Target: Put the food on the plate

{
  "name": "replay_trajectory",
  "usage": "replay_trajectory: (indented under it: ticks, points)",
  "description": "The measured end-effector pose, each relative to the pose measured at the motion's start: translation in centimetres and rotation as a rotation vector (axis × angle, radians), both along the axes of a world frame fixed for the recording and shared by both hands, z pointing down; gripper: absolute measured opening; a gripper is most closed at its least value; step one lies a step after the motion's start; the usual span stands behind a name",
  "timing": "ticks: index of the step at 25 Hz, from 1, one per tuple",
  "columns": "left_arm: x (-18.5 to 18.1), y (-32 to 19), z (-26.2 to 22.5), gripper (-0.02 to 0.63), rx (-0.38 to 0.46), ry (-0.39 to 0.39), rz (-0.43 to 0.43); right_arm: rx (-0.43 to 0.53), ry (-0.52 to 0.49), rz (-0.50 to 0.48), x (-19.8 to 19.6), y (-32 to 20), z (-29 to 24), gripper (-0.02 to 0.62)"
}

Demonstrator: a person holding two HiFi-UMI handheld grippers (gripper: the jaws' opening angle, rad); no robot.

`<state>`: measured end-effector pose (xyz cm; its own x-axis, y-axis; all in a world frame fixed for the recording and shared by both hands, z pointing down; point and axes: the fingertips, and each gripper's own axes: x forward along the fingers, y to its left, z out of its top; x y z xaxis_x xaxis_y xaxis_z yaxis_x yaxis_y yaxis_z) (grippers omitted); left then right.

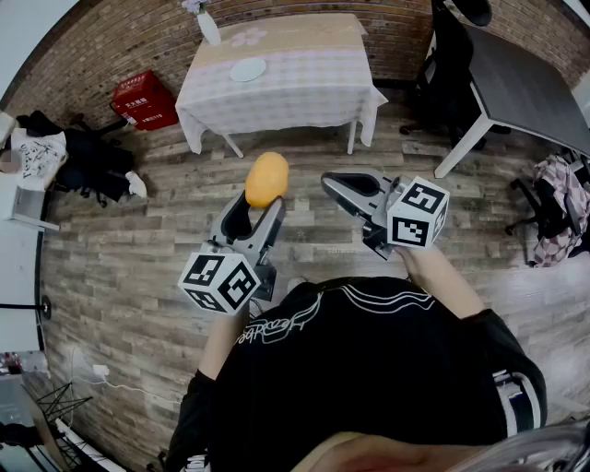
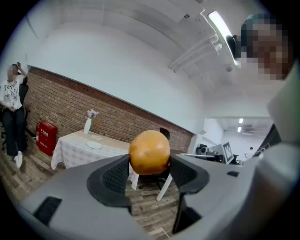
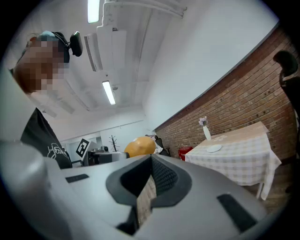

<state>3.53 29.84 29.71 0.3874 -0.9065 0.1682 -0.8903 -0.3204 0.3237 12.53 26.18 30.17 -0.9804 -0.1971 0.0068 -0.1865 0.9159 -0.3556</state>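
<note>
A round orange-yellow piece of food (image 1: 266, 179) is held up in the air over the wooden floor, with my left gripper (image 1: 263, 203) shut on it. In the left gripper view the food (image 2: 149, 152) sits between both black pads, which press on its sides. My right gripper (image 1: 332, 182) hangs beside it to the right, shut and empty, its fingertips meeting (image 3: 151, 159). The food (image 3: 139, 146) shows just beyond its left jaw. A white plate (image 1: 247, 69) lies on the checked-cloth table (image 1: 313, 88) far ahead, also seen as the plate (image 2: 93, 146) and the plate (image 3: 213, 148).
A white vase (image 1: 208, 26) with flowers stands at the table's back left corner. A red crate (image 1: 145, 100) and dark bags (image 1: 88, 161) lie left of the table. A dark desk (image 1: 525, 83) and office chair (image 1: 444, 55) stand at right. A person (image 2: 9, 112) sits far left.
</note>
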Motion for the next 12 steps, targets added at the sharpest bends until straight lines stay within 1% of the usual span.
replay_trajectory:
  ticks: [6, 9, 12]
  points:
    - [0.37, -0.17, -0.50, 0.265, 0.008, -0.006, 0.009, 0.002, 0.004, 0.011, 0.18, -0.25, -0.38, -0.003]
    - [0.50, -0.03, -0.65, 0.265, 0.009, -0.007, 0.013, -0.009, -0.017, 0.022, 0.34, -0.39, -0.67, -0.003]
    - [0.38, 0.02, -0.50, 0.265, 0.008, -0.009, 0.010, -0.003, -0.018, 0.026, 0.29, -0.38, -0.66, -0.003]
